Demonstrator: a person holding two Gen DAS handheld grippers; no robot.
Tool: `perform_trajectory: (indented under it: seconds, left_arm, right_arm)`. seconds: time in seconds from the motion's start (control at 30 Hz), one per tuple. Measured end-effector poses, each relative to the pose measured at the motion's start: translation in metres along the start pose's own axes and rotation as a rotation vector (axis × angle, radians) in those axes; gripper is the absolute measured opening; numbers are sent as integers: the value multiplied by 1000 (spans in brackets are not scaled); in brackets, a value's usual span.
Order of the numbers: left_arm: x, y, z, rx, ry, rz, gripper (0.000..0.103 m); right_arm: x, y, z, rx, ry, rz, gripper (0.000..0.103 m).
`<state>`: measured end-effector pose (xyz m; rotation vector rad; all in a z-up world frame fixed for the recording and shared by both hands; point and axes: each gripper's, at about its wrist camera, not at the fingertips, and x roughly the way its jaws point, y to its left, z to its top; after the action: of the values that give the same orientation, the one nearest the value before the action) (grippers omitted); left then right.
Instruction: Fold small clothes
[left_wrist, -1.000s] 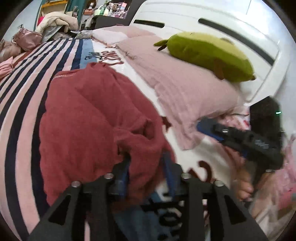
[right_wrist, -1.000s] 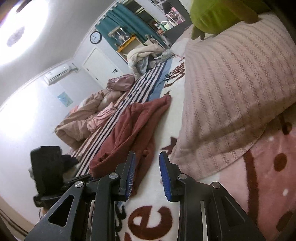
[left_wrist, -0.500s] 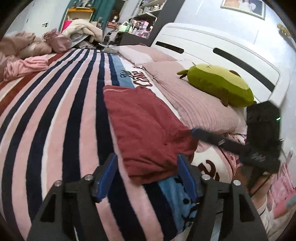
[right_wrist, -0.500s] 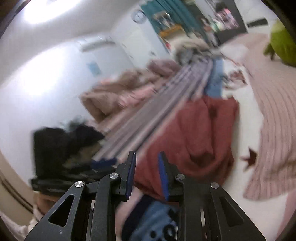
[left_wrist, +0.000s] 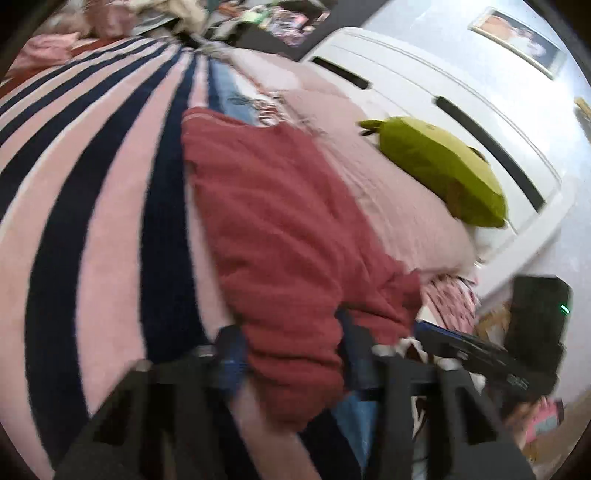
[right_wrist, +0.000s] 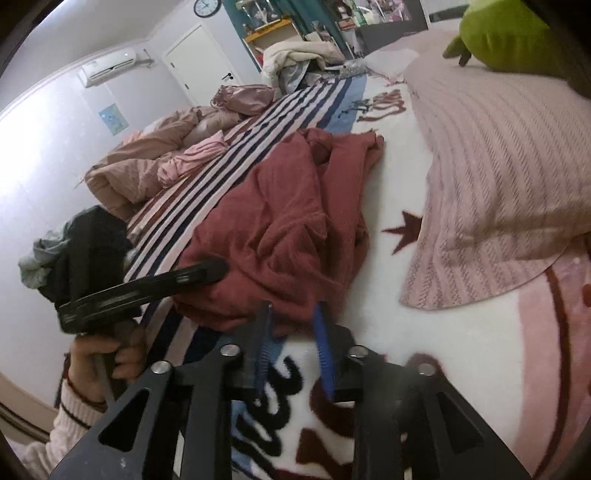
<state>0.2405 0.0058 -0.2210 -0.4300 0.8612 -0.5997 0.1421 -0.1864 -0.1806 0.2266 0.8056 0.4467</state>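
So there's this dark red garment bunched up on the striped blanket, lying along the line where the pink and navy stripes meet the white part with the lettering, just beside the pink pillow. From the right wrist view it's pretty rumpled, lots of folds, with the far end reaching up toward the blue stripe.

The left gripper has its jaws closing, with the near edge of the red garment sitting between its blue-padded fingers. The view is smeared, so I honestly can't tell if the pads are pressing the cloth yet. In the right wrist view you can see that same gripper as a black bar poking into the left side of the pile, with a hand in a cream sleeve (striped cuff) wrapped round its handle.

The right gripper hovers at the near end of the garment, jaws narrow but with a clear gap. The fingertips sit right at the hem and nothing is pinched between them that I can see.

Green plush toy lies on the pillow by the white headboard
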Motion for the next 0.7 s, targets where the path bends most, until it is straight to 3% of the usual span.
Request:
perform_trajectory:
  seconds: [0.07, 0.33, 0.43, 0.57, 0.63, 0.67, 0.7]
  left_arm:
    - [-9, -4, -4, 12, -20, 7, 21]
    - [-82, -14, -62, 59, -31, 51, 19]
    - [-108, -13, -87, 63, -12, 63, 21]
    - [-126, -19, -105, 115, 38, 98, 36]
    - [-135, -20, -105, 131, 30, 101, 43]
    - [-141, -20, -102, 131, 9, 96, 50]
    - [-143, -21, -97, 130, -9, 94, 54]
  right_arm:
    - [-6, 1, 1, 0, -3, -1, 21]
    - [-24, 9, -1, 12, -16, 56, 21]
    - [-22, 18, -2, 1, -2, 82, 34]
    - [-9, 41, 6, -63, 19, 100, 37]
    - [-1, 58, 19, -130, 27, 133, 48]
    - [4, 64, 25, -147, 31, 149, 64]
    - [11, 68, 33, -157, 32, 159, 69]
